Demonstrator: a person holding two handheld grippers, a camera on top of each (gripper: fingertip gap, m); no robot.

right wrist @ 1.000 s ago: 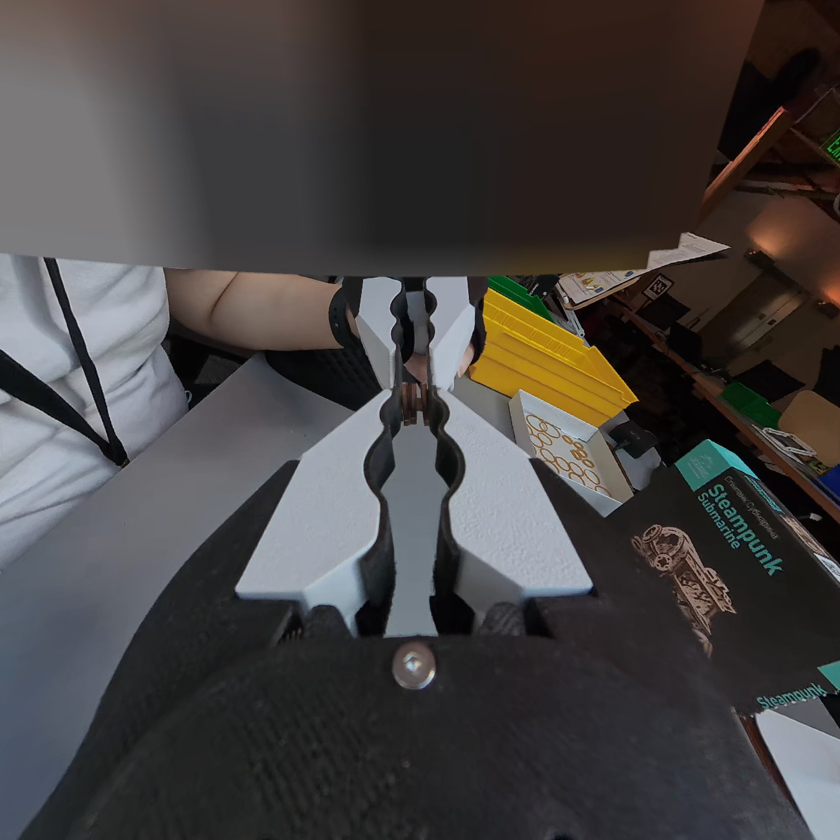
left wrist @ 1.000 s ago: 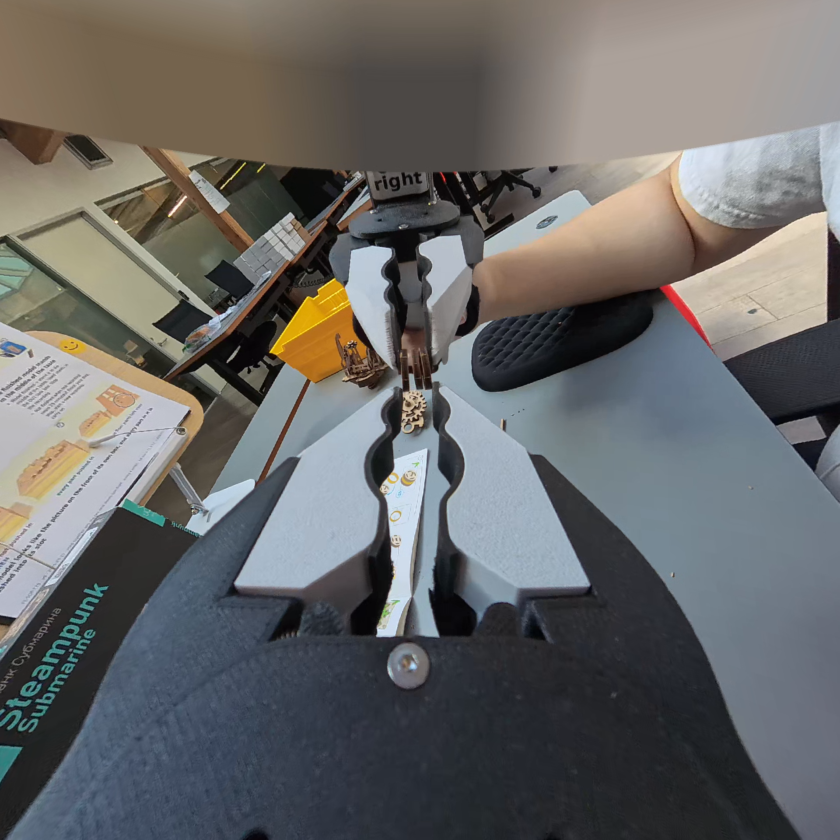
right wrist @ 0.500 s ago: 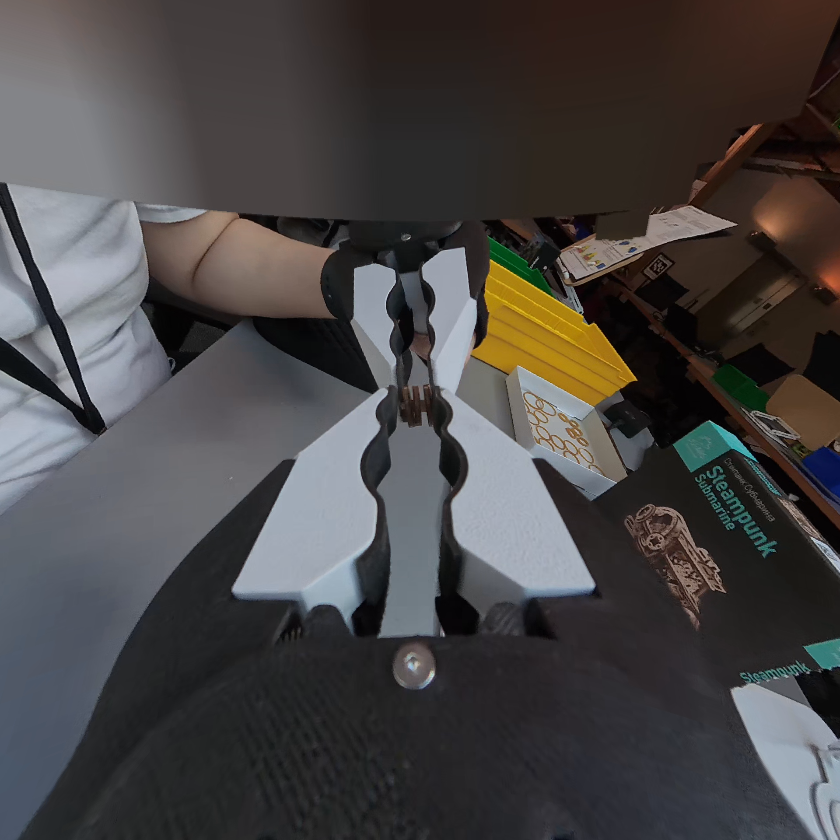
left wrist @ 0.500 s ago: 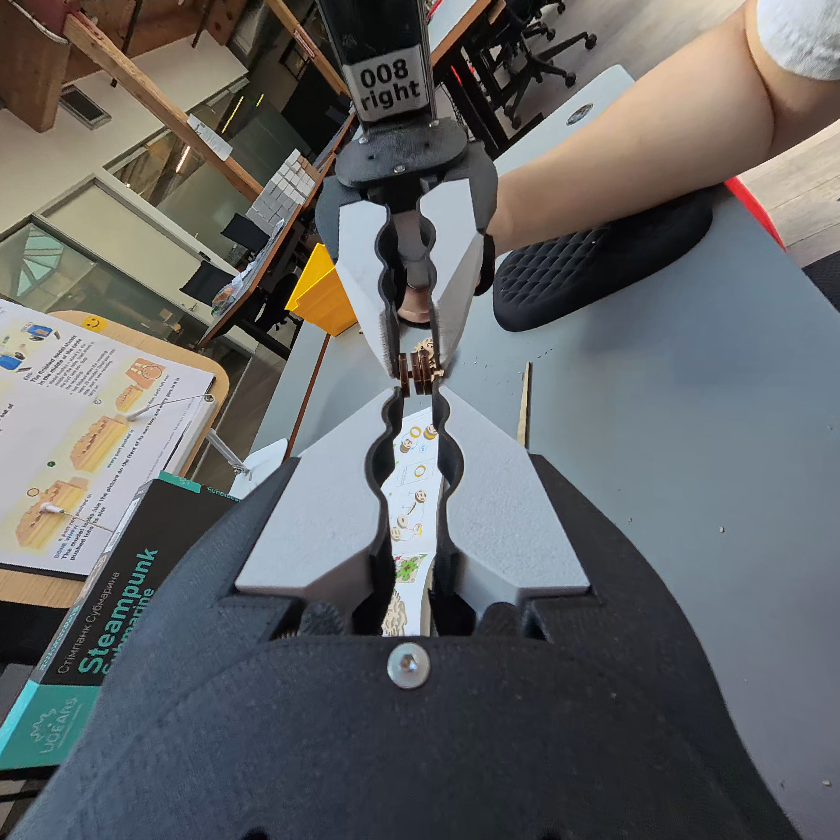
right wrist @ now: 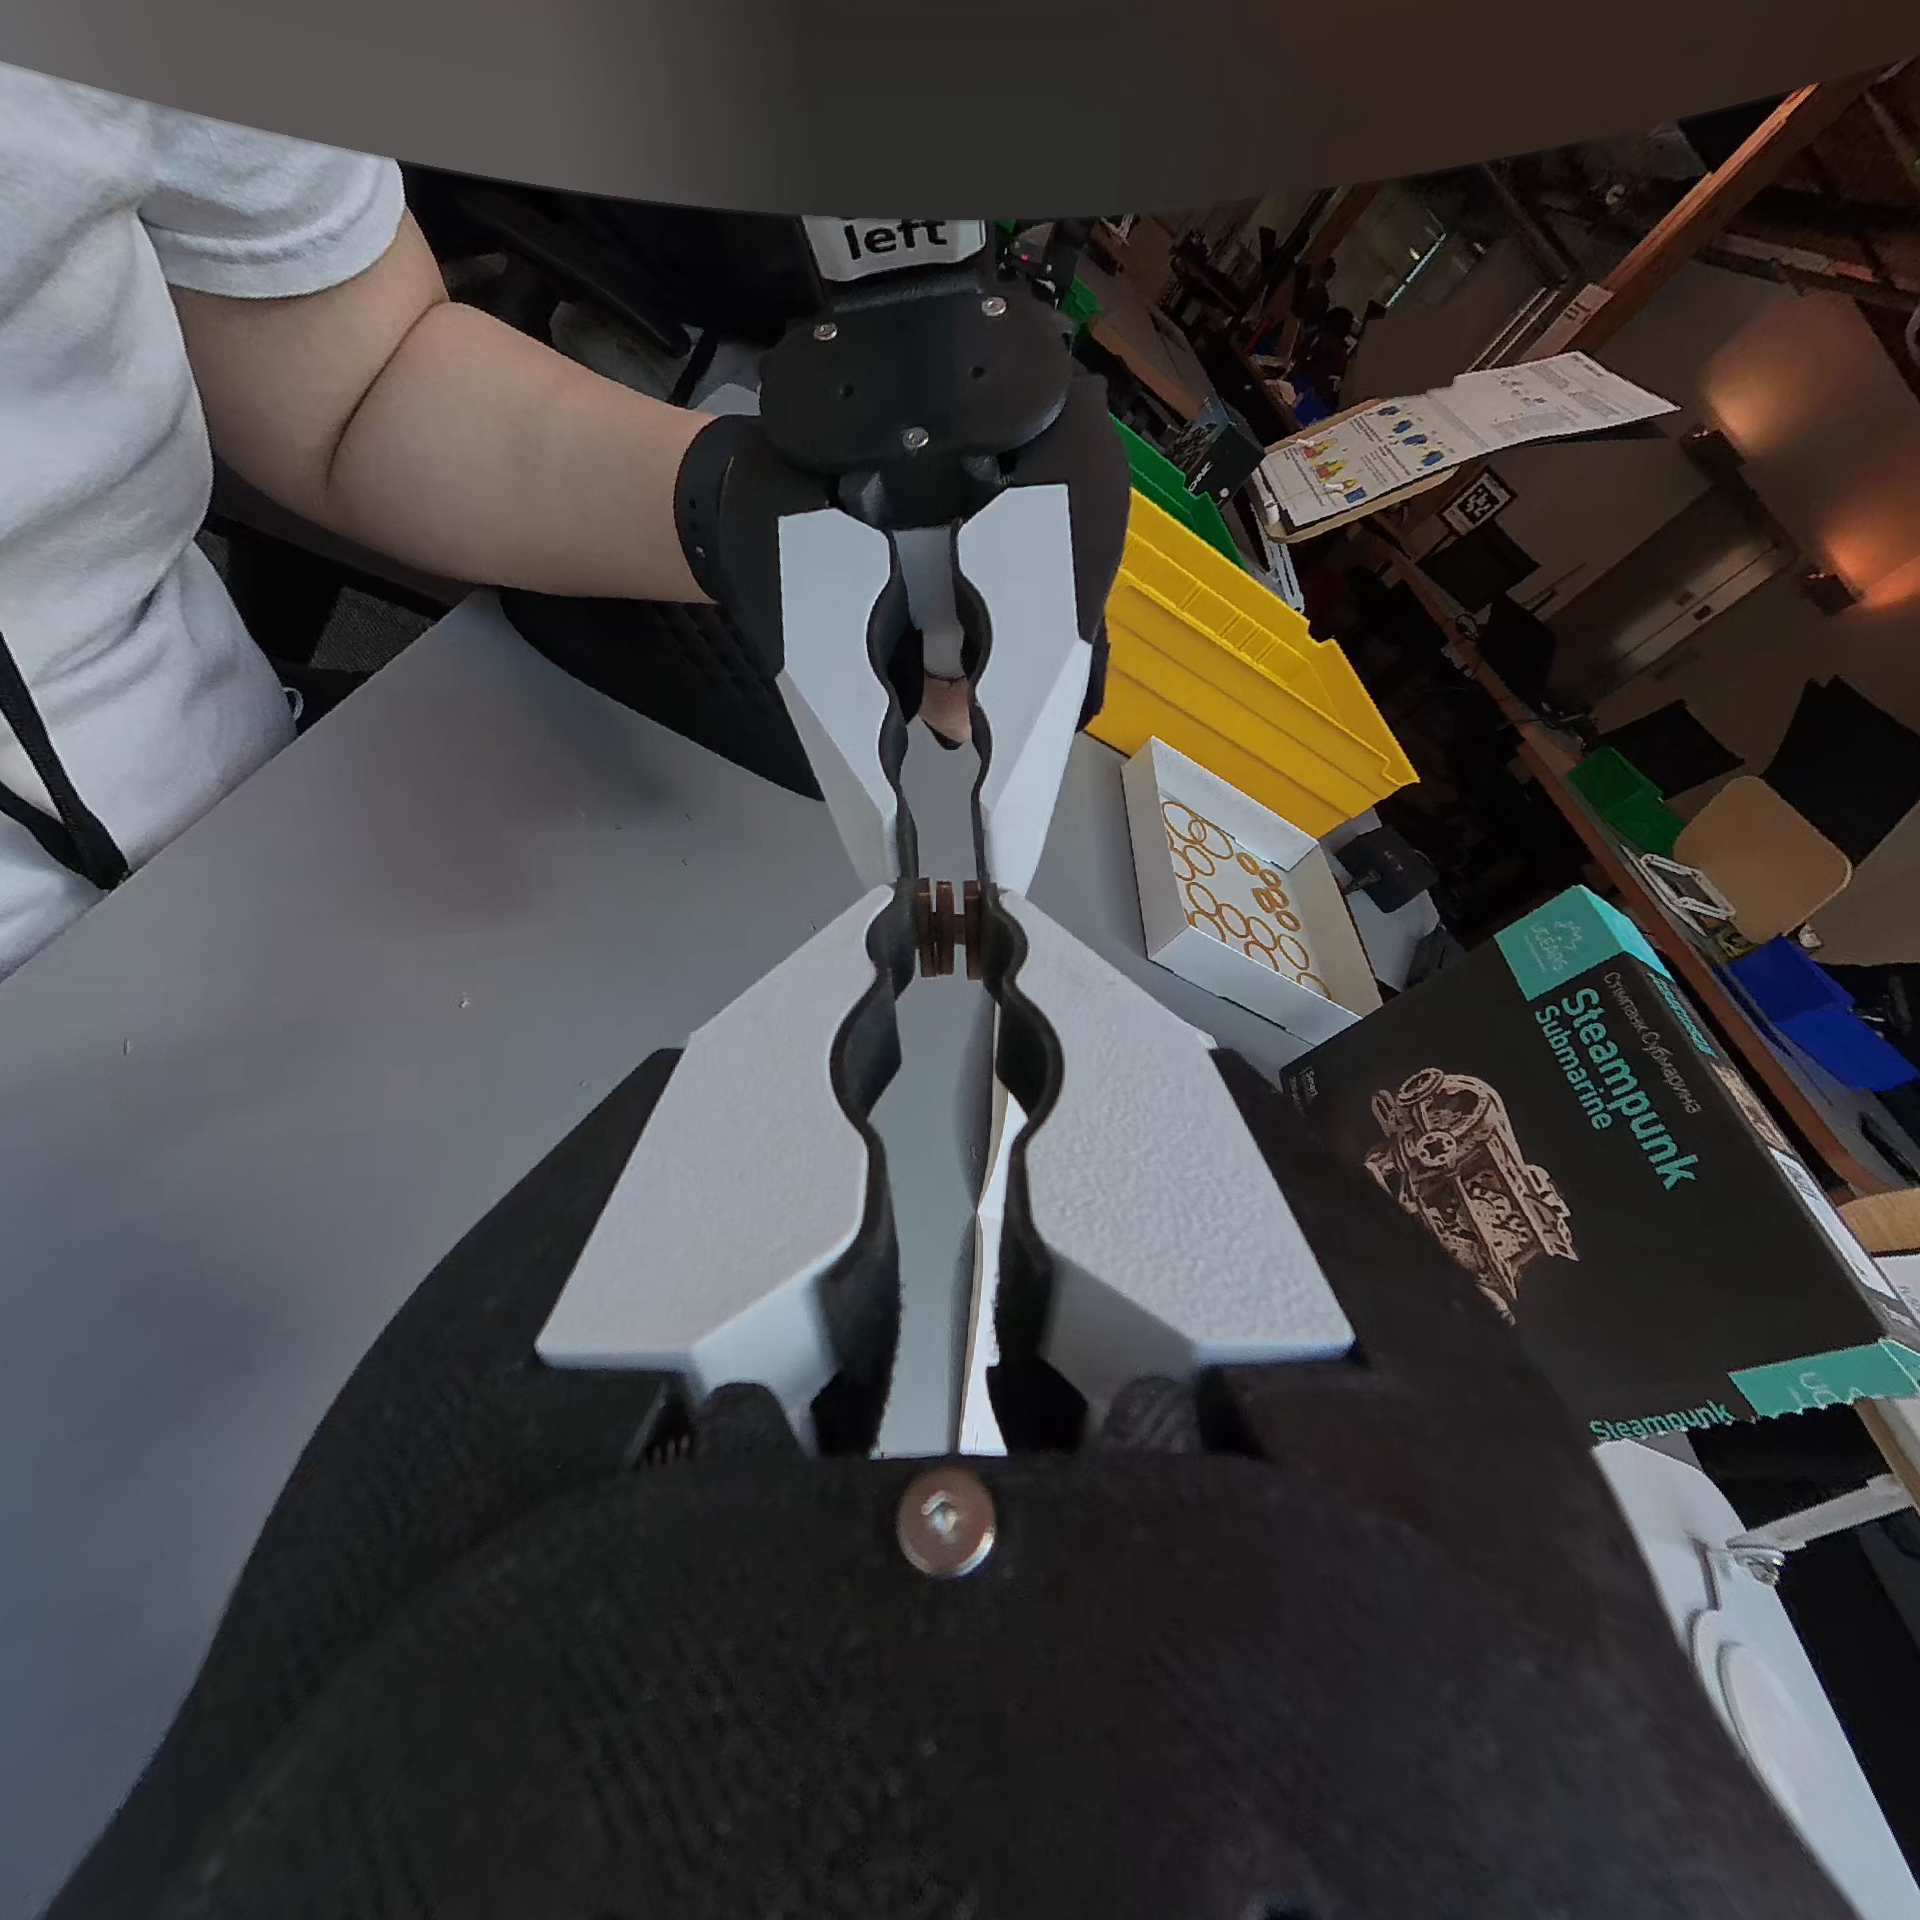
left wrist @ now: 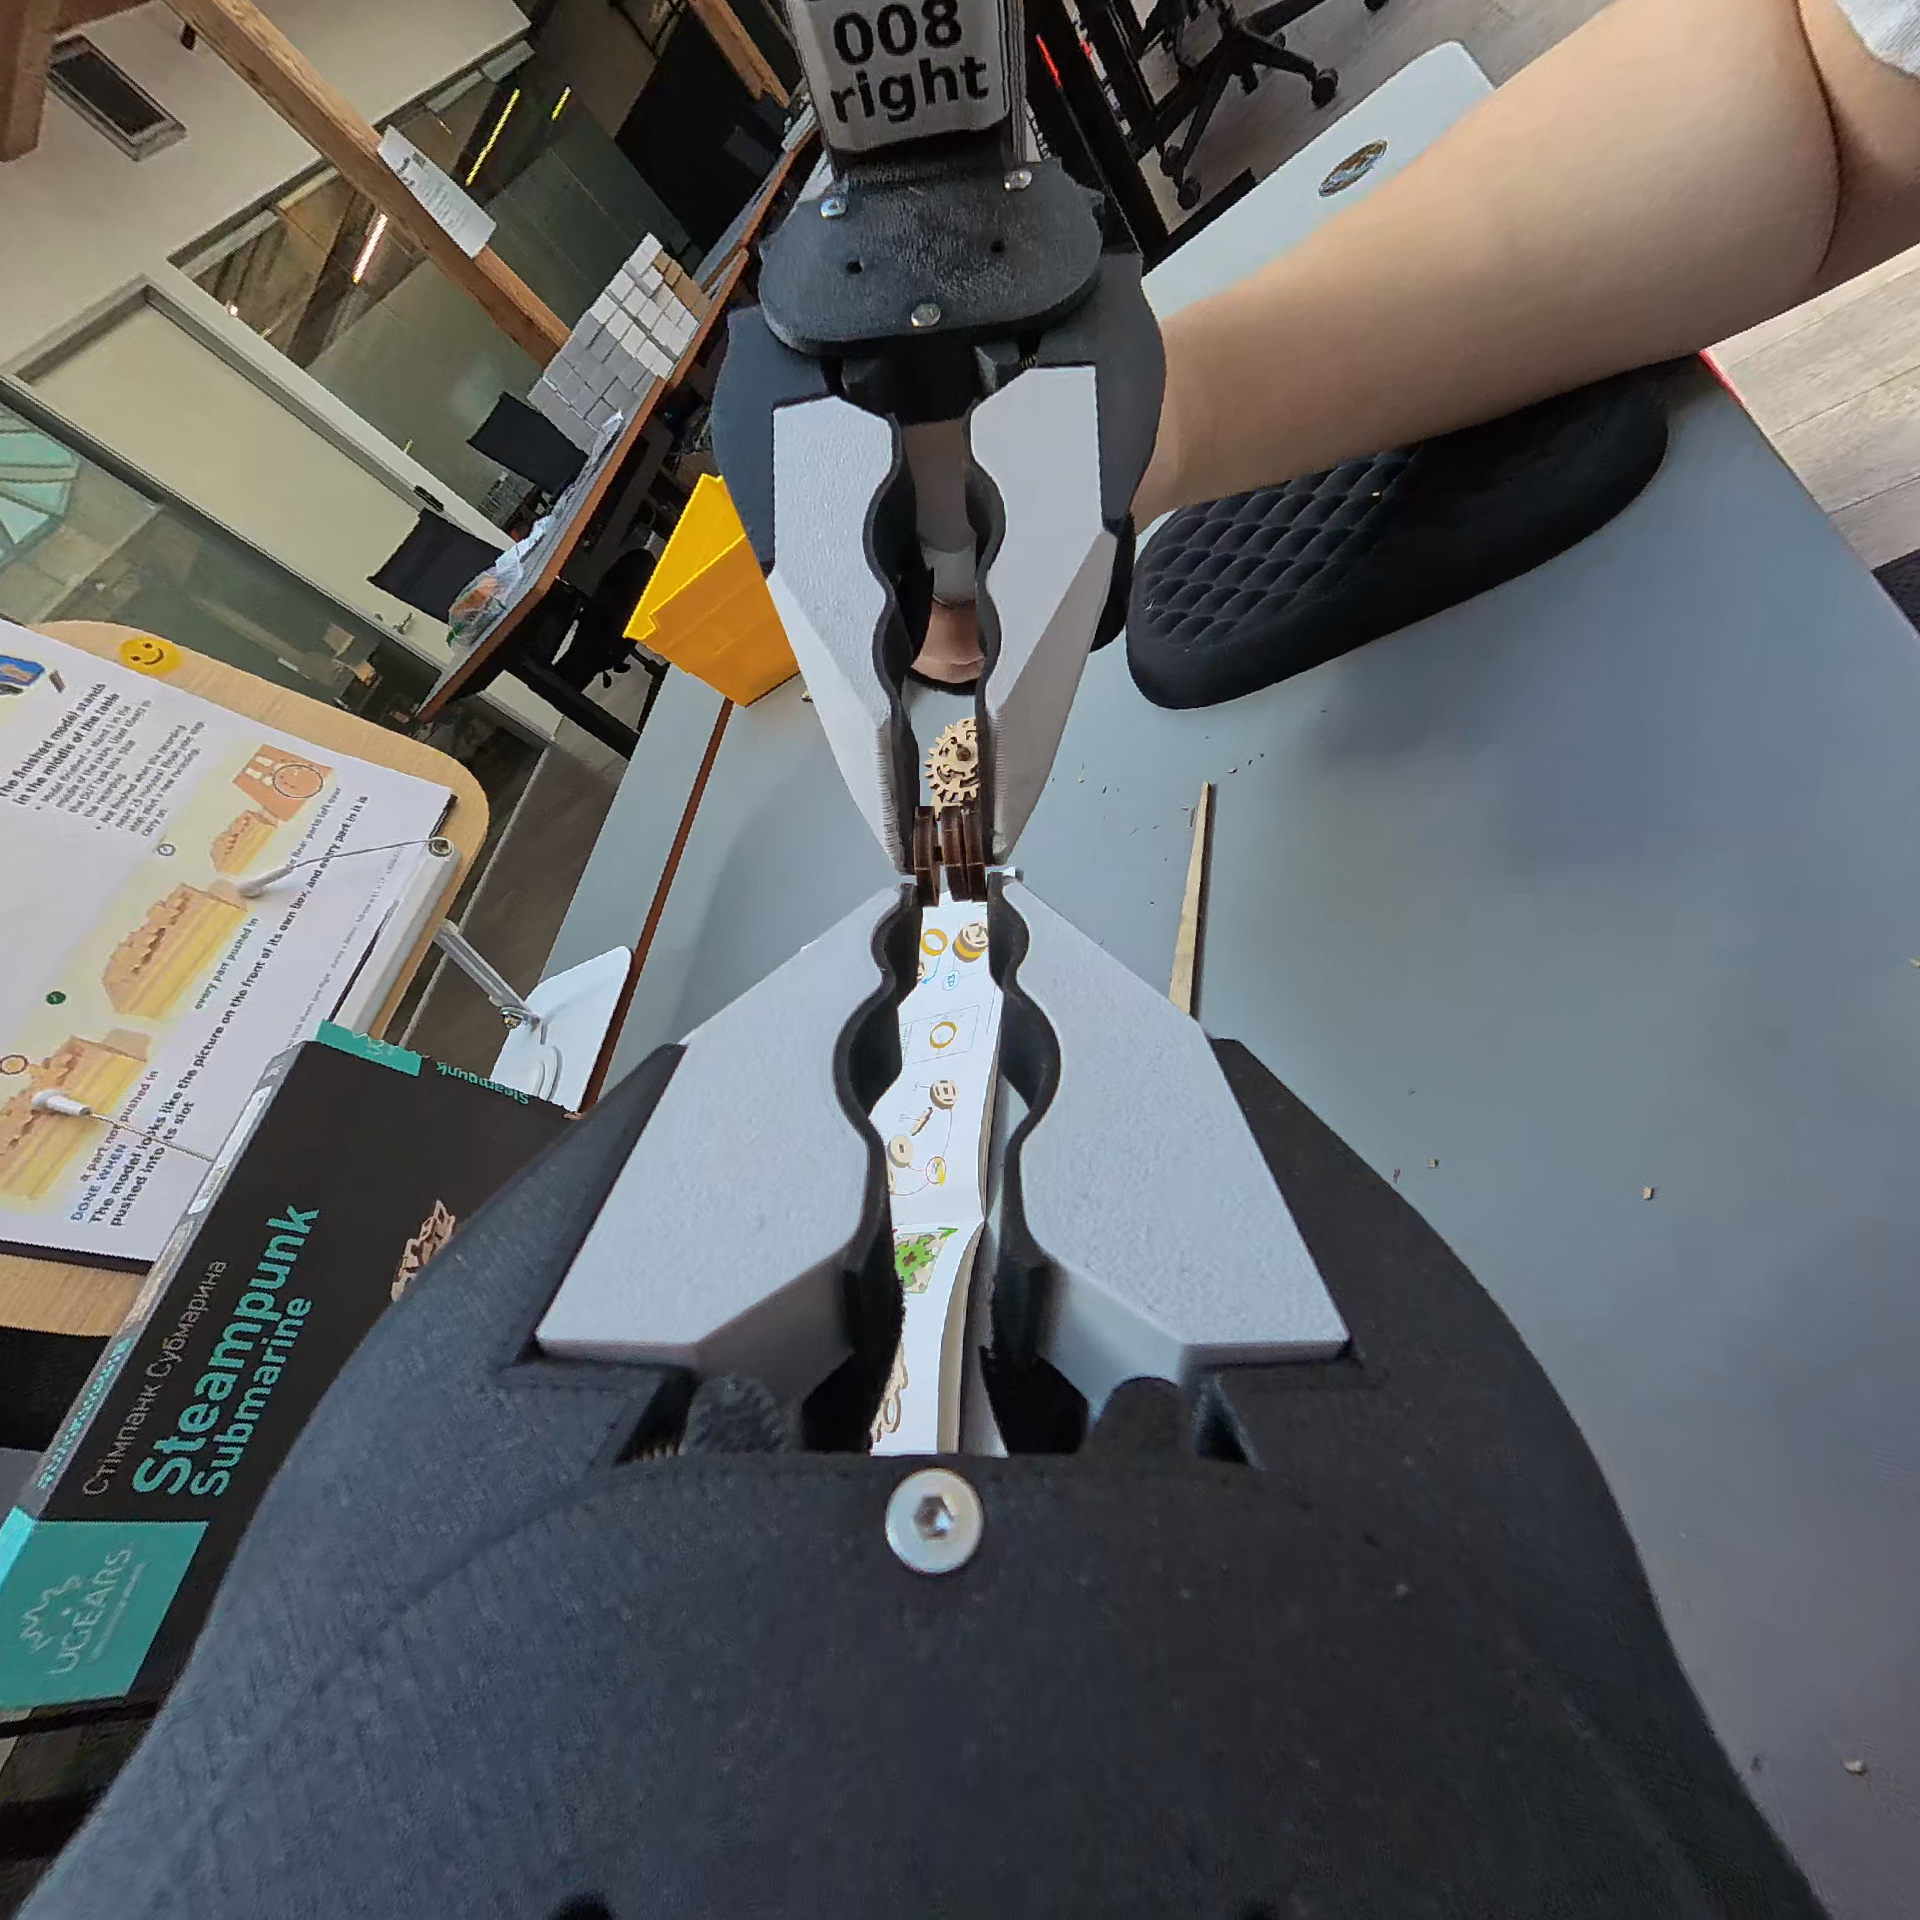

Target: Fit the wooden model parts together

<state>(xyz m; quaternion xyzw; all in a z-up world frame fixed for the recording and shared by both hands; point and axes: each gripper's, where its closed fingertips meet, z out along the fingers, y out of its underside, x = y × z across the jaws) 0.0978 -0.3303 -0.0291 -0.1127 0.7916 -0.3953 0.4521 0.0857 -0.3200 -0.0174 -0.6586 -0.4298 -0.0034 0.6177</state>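
A small wooden part [left wrist: 948, 844] made of stacked dark discs is pinched edge-on between the two grippers, which meet tip to tip above the grey table [left wrist: 1558, 1039]. My right gripper [right wrist: 951, 920] is shut on the part [right wrist: 951, 930]; in the left wrist view it [left wrist: 948, 831] comes in from the top. My left gripper [left wrist: 948, 891] is nearly closed on the part's near end; in the right wrist view it [right wrist: 948, 873] faces me. A pale wooden gear [left wrist: 956, 764] shows behind the part, between the right fingers.
An open instruction booklet [left wrist: 940, 1091] lies under my left gripper. A black kit box [right wrist: 1558, 1143] and a white tray of wooden rings [right wrist: 1236, 894] stand beside a yellow bin [right wrist: 1226, 665]. A black wrist pad [left wrist: 1351, 561] bears a person's forearm. A thin wooden stick [left wrist: 1190, 904] lies nearby. Only a small space, under 4 cm, lies between the two pairs of fingers.
The two grippers have closed the gap and now meet tip to tip on the wooden part. Both have lifted and drawn nearer to each other.
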